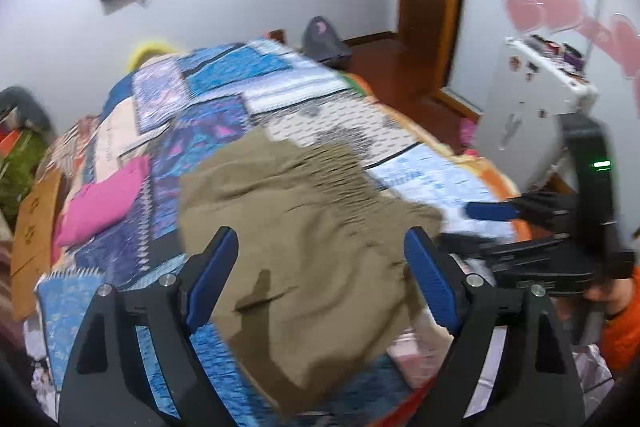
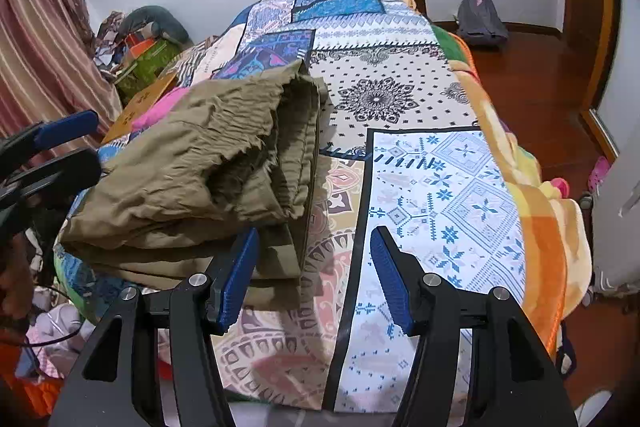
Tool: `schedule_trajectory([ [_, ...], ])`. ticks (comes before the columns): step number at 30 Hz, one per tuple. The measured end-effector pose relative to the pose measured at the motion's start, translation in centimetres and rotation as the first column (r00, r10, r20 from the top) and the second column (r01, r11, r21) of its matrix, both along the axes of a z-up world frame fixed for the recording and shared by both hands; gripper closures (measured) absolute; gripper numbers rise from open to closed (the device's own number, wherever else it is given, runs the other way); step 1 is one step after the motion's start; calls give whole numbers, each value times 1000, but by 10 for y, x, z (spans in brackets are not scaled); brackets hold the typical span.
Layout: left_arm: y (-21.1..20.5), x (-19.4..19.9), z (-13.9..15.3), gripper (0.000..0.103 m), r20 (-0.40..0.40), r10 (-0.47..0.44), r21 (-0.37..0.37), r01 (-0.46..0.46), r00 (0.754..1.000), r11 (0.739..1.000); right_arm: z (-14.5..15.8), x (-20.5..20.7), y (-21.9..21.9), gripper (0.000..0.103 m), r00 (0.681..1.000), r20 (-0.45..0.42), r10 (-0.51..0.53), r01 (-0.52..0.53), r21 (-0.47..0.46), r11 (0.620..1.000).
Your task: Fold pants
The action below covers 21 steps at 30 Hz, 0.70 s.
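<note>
Olive-brown pants (image 1: 304, 227) lie folded in a stack on a patchwork bedspread (image 1: 224, 99). In the right wrist view the pants (image 2: 192, 167) sit at left, with the gathered waistband opening facing right. My left gripper (image 1: 320, 263) is open above the pants, its blue-padded fingers apart and holding nothing. My right gripper (image 2: 314, 279) is open and empty over the bedspread (image 2: 432, 187), its left finger just at the pants' near right corner. The right gripper also shows at the right in the left wrist view (image 1: 484, 223).
A pink cloth (image 1: 100, 203) lies on the bed left of the pants. A grey backpack (image 2: 480, 15) sits on the wooden floor by the far wall. A white cabinet (image 1: 532, 107) stands right of the bed. Clutter and a curtain (image 2: 36, 67) are at left.
</note>
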<state>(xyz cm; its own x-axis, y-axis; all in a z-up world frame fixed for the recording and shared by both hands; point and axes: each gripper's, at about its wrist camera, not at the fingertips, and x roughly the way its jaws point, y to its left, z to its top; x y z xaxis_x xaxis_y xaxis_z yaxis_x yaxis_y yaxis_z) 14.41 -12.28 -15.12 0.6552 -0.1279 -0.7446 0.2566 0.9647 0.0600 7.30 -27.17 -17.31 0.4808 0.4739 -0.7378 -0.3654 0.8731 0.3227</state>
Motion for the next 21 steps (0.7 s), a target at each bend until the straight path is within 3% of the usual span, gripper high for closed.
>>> schedule_trajectory([
  [5, 24, 12, -38, 17, -127, 57, -3, -58, 990, 998, 4, -10, 5, 48, 1000, 19, 5, -4, -30, 1000],
  [8, 31, 10, -55, 10, -138, 74, -23, -78, 988, 997, -2, -11, 12, 47, 1000, 2, 13, -13, -52, 999],
  [16, 61, 11, -25, 10, -87, 97, -84, -105, 991, 991, 3, -16, 22, 47, 1000, 5, 22, -21, -60, 998],
  [21, 99, 29, -9, 10, -38, 162, -56, -164, 986, 985, 17, -16, 28, 47, 999, 42, 1, 1, -49, 999],
])
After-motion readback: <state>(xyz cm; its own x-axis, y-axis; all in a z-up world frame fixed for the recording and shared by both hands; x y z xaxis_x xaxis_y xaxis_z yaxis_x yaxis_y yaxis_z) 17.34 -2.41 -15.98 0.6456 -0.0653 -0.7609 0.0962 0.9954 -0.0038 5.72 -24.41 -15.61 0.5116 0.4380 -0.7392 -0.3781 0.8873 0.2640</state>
